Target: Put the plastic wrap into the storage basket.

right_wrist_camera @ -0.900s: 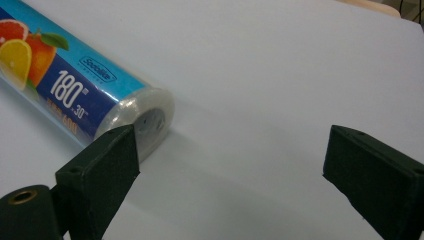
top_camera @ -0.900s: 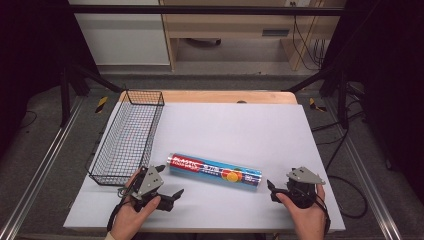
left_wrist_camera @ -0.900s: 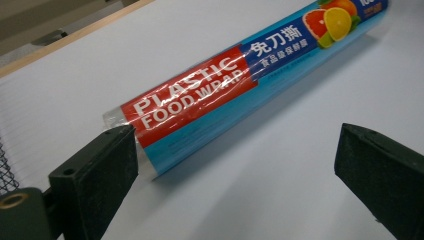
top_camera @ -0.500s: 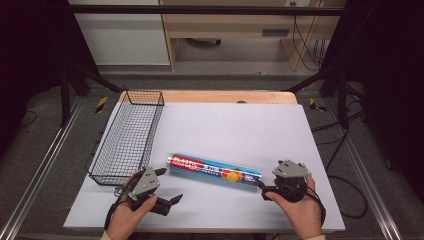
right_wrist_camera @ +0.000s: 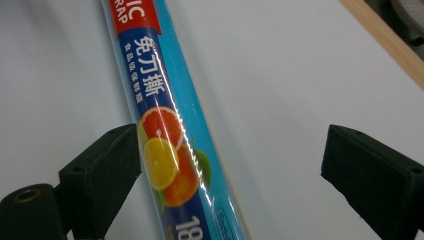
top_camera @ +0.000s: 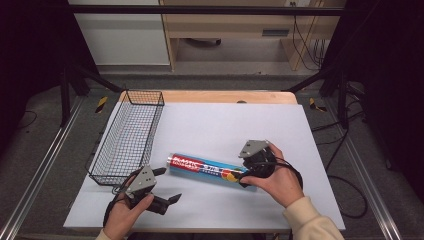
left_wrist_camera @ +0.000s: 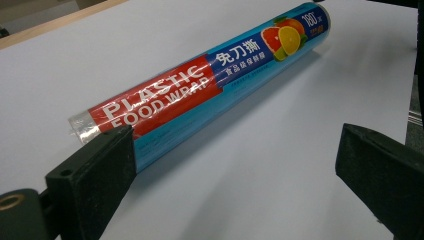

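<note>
Altogether: one plastic wrap roll, one wire basket, two grippers.

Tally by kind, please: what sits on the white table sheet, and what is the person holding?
Plastic food wrap roll: 1
Black wire basket: 1
Handheld grippers: 2, left gripper, right gripper
Total: 4
</note>
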